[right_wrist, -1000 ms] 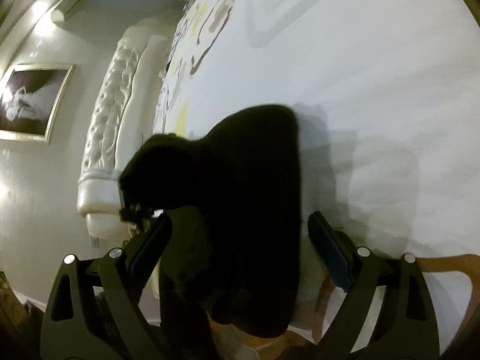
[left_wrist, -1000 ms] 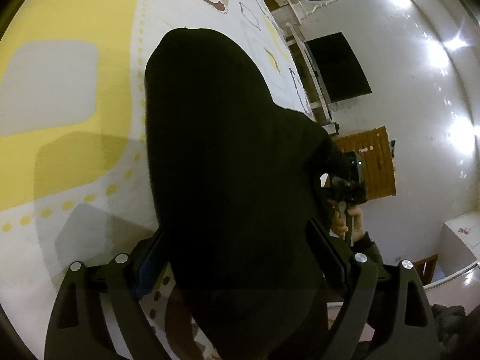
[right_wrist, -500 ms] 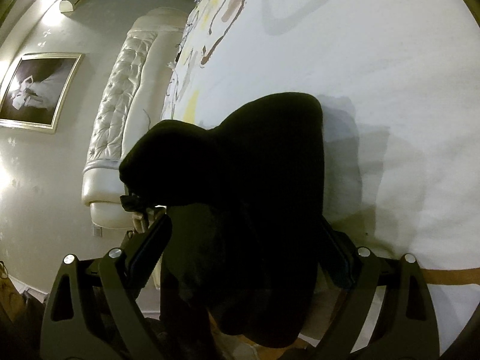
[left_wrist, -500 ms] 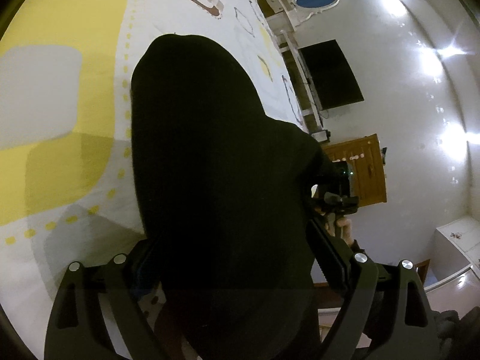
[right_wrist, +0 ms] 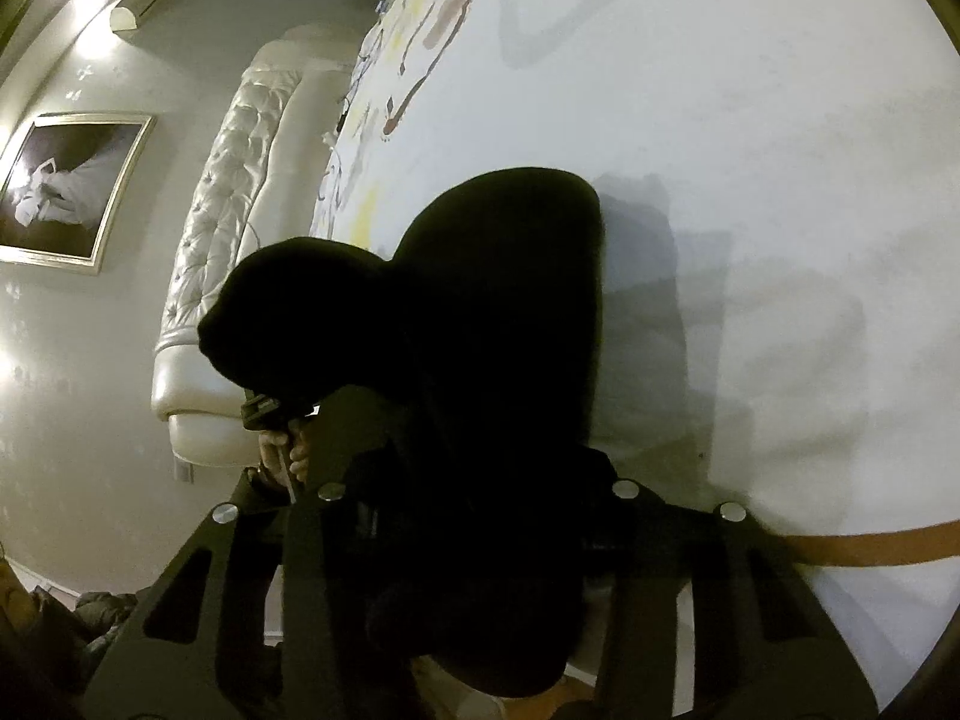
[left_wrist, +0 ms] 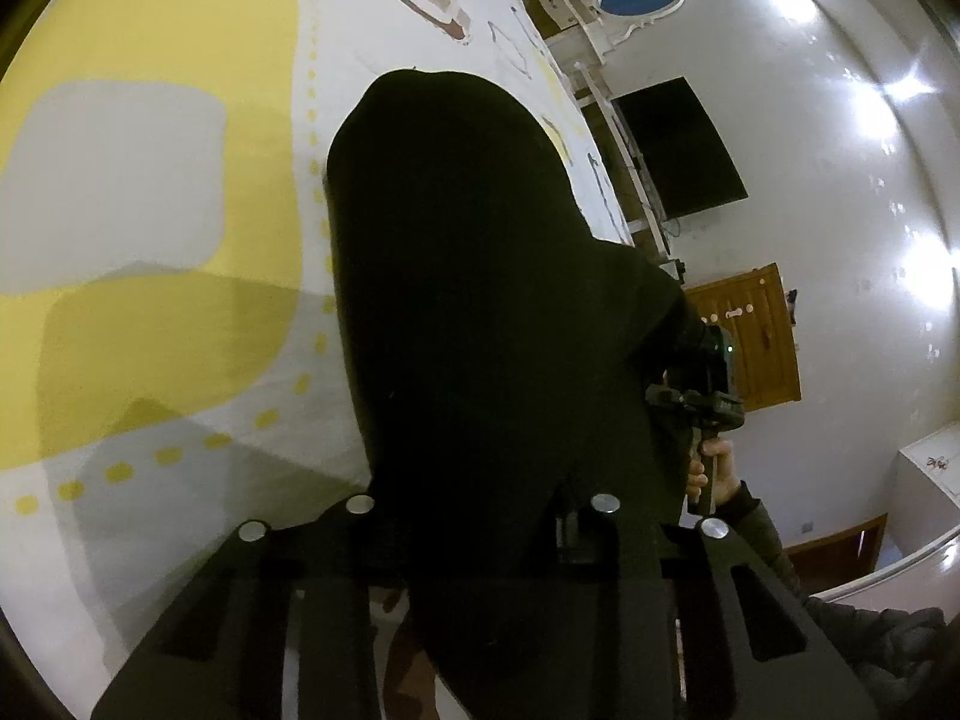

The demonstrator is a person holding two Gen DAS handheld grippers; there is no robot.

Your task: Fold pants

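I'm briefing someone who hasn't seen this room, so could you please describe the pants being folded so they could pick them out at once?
Start from the bed with its white cover printed in yellow and grey shapes. On it, near the edge, lie the black pants, between the closing jaws of both the left gripper and the right gripper. They are the only dark, plain thing on the pale patterned bedding.

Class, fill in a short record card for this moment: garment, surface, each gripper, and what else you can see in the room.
garment: black pants, draped on the bed
surface: white bedspread with yellow patch
left gripper: jaws closing, pants cloth between them
right gripper: jaws closing, pants cloth between them
room: framed picture, tufted headboard, wooden door
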